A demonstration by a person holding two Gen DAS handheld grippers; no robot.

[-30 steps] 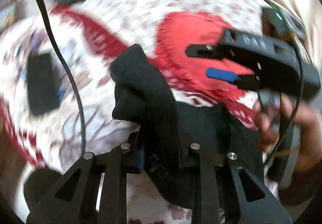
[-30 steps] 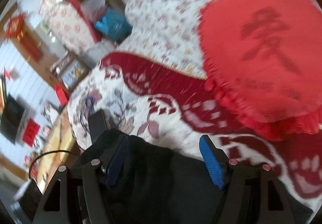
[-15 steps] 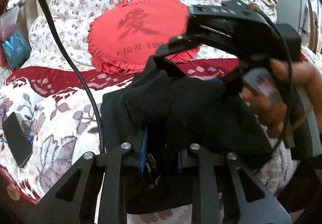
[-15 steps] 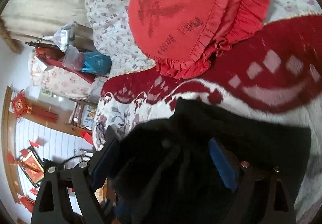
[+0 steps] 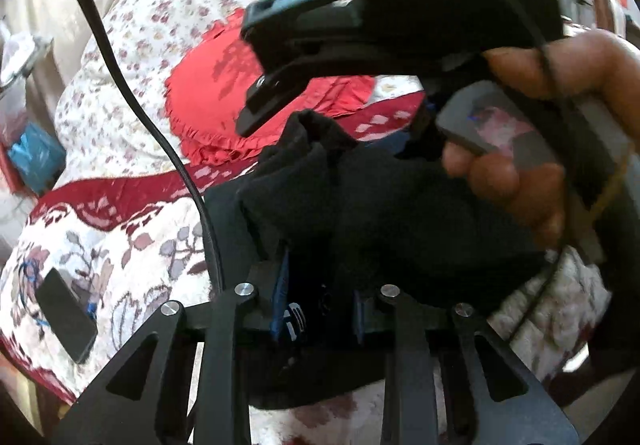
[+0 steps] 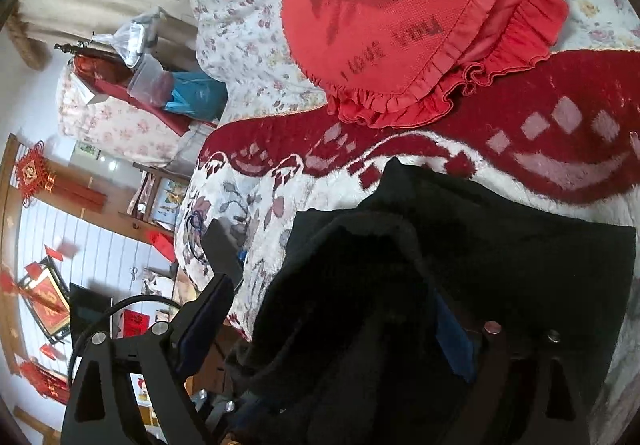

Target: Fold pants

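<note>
- Left gripper: closed down on a bunched fold of the black pants, blue pads nearly meeting with cloth pinched between them.
- Right gripper: wide apart, blue pads spread, a thick hump of the pants lying in the gap. Near pad clear of the cloth; far pad half buried in it. Holding nothing firmly, as far as can be judged.
- From the left wrist view: right gripper up above the bundle and blurred, carried by a hand wrapped round its handle, just beside the left gripper's hold.
- Pants: a dark, already doubled bundle on the red and white blanket covering the bed, near its front edge, partly lifted at the pinched end and lying flat farther out.
- Key relation: bundle directly ahead of and beneath both grippers, its flat part reaching away toward the red border of the blanket. Long axis not clear, cloth too dark and bunched to read. Left gripper the one with the hold, so nearer to the work; right free to press, smooth or take a new edge.
- Likely step: laying the lifted end over the flat part to finish a fold; a judgement only.
- Farther out: red frilled cushion on the flowered quilt toward the back of the bed, well apart from the pants.
- Dark flat phone-like thing on the blanket toward its left edge; black cable crossing in front of the left wrist camera.
</note>
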